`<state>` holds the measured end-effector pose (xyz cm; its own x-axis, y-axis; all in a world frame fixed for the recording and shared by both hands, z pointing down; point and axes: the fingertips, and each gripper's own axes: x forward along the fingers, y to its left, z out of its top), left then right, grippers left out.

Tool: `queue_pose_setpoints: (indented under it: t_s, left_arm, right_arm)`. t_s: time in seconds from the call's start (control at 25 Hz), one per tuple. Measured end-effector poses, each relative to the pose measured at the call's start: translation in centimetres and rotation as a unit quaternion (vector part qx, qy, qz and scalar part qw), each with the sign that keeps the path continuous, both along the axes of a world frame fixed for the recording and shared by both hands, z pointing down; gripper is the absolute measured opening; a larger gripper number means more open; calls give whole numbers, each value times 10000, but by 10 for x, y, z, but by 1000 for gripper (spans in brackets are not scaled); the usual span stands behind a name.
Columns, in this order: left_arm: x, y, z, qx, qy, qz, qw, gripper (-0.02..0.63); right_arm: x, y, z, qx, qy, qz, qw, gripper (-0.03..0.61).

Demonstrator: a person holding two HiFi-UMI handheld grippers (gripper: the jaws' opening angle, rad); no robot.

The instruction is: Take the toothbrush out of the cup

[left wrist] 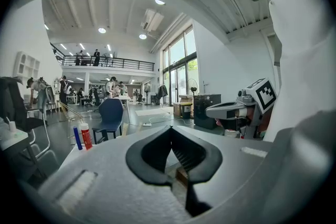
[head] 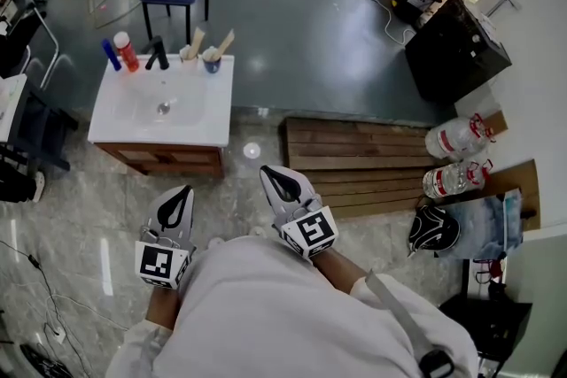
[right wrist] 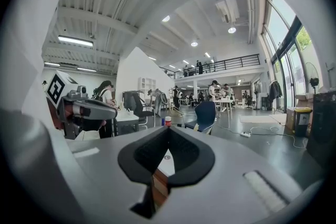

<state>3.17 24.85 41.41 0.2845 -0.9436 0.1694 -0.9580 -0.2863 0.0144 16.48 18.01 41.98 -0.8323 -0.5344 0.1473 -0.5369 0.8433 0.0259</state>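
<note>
I'm holding the left hand-held gripper (head: 181,192) and right hand-held gripper (head: 275,176) shut and empty, well apart from the table (head: 205,125). The toothbrush (head: 225,42) is leaning in the blue cup (head: 212,63) at the table's far edge. It's looking light, stiff and slim, so I'm planning to pinch its upper handle.

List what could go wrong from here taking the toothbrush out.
The pale cup and blue cup stand side by side, each holding a toothbrush: lifting one may tip the other.
The black faucet beside them is easily bumped.
The left gripper and right gripper are shut and must open.
</note>
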Motion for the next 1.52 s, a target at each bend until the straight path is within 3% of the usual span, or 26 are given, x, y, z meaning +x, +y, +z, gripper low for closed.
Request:
queue_pose_setpoints:
  t_s: [0.84,1.16,1.52]
  left_arm:
    - [-54,-12,6,47,126,296,9995,8]
    - [-62,-54,21,-63,106,135,9998,8]
    - [-70,-137,20,-105,37,-142,9998,8]
  right_arm:
    - [-48,-1,9,103,143,334,9993,3]
    - [-58,-49,19,52,107,183,9998,3]
    - [-73,-132,23,-7,39,-150,9999,3]
